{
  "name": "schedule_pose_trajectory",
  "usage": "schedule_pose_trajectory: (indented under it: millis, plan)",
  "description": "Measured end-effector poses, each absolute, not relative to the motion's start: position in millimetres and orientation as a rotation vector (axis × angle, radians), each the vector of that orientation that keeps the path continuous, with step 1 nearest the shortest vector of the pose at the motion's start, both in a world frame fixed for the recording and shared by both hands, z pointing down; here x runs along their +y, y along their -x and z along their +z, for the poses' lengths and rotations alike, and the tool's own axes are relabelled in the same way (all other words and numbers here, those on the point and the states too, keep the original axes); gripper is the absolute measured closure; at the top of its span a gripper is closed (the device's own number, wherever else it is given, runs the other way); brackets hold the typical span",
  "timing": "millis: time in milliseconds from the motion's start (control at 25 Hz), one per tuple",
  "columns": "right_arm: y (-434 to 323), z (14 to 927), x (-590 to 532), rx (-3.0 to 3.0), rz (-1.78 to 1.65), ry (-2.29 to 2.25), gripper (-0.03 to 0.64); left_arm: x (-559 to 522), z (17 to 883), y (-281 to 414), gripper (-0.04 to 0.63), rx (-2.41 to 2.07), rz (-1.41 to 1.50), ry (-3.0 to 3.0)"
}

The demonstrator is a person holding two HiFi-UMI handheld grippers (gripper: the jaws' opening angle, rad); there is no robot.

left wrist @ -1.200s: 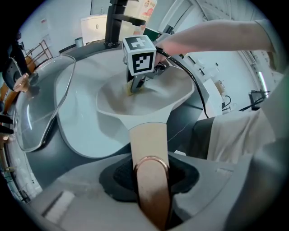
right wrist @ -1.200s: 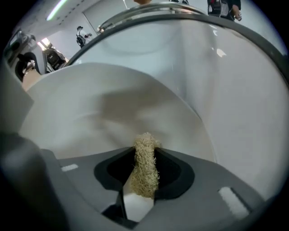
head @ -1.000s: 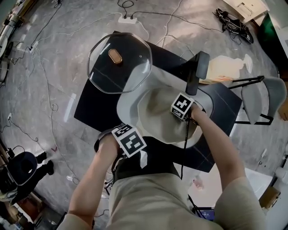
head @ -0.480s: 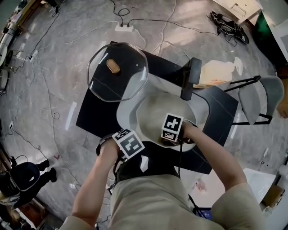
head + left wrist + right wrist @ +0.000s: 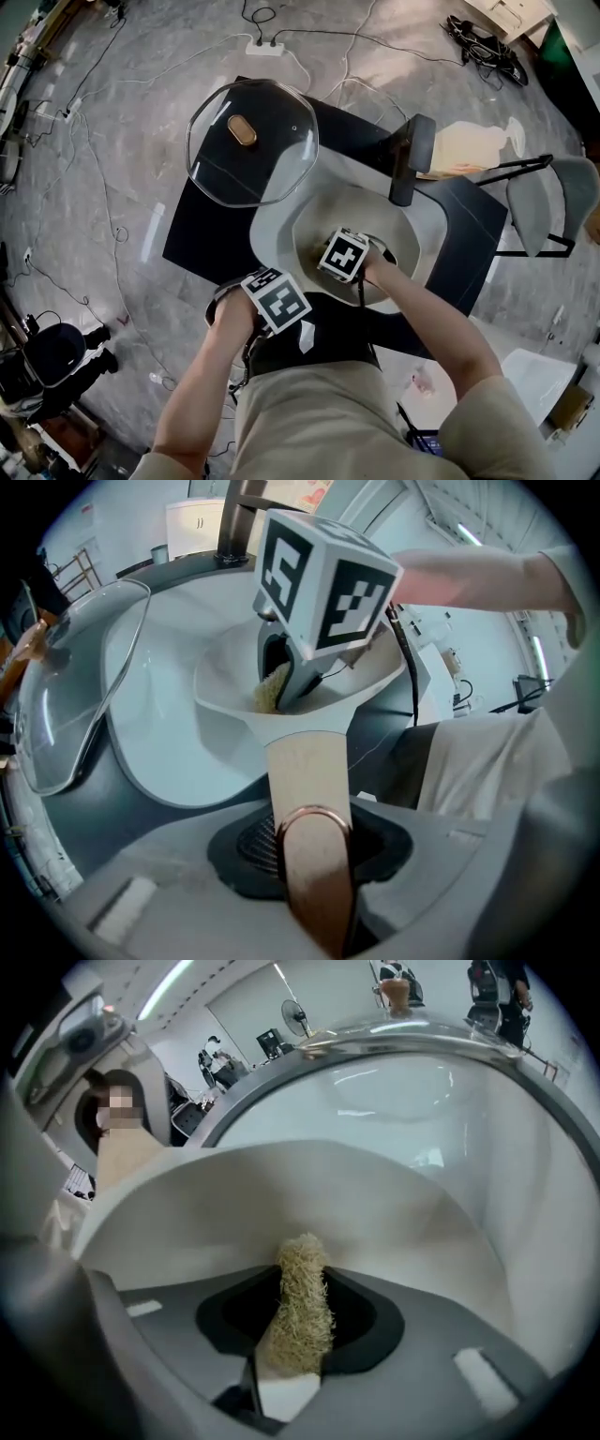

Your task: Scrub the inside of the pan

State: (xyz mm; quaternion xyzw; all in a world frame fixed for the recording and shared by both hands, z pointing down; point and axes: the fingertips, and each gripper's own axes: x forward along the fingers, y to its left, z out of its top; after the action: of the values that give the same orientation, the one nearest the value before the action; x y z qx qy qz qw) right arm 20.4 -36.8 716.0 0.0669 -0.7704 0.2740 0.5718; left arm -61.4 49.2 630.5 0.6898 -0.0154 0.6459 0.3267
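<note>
Pan (image 5: pixel 361 211) is mid-table (image 5: pixel 202 234), with the glass lid (image 5: pixel 251 141) parked off at its 10 o'clock. L gripper (image 5: pixel 274 298) is clamped on the pan's tan handle (image 5: pixel 307 780), which sticks out at approx 7 o'clock. R gripper (image 5: pixel 343 255) is closed on a straw-coloured scrubber (image 5: pixel 300 1297), fibre end poking past the jaws. It's down in the bowl near the middle, a touch toward 7 o'clock. Can't tell if the tip is pressing or just off the surface.

Imo the step is the scrub itself, so tips:
- Brace hard w/ the L side. The pan looks like it's resting on a bigger pale dish, so it'll prob slide or rock if you push sideways.
- Tilt the R gripper so the scrubber's side lies on the surface, not just the tip. More contact, less chance of it bending out of the jaws.
- Go in small circles from the centre, then up the wall clockwise from 12 o'clock so nothing gets skipped.
- Ease off near 7 o'clock, bc the two grippers are close there and could knock.
</note>
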Motion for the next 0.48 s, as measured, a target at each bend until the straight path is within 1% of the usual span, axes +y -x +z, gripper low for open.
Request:
schedule_pose_trajectory:
  millis: [160, 280, 360, 480]
  plan:
    - [-33.0, 738.2, -68.3, -1.779, 0.629, -0.250, 0.477, 50.2, 630.8, 60.0, 0.463, -0.047, 1.679, -1.807]
    - [-46.9, 751.8, -80.0, -1.754, 0.699, -0.261, 0.482, 50.1, 631.0, 60.2, 0.463, -0.056, 1.689, -1.808]
    - [-63.4, 759.1, -85.2, -1.713, 0.748, -0.281, 0.483, 50.7, 631.7, 59.9, 0.465, -0.058, 1.703, -1.809]
    - [-94.5, 765.5, -93.5, -1.639, 0.719, -0.330, 0.482, 51.5, 632.1, 59.0, 0.465, -0.057, 1.696, -1.811]
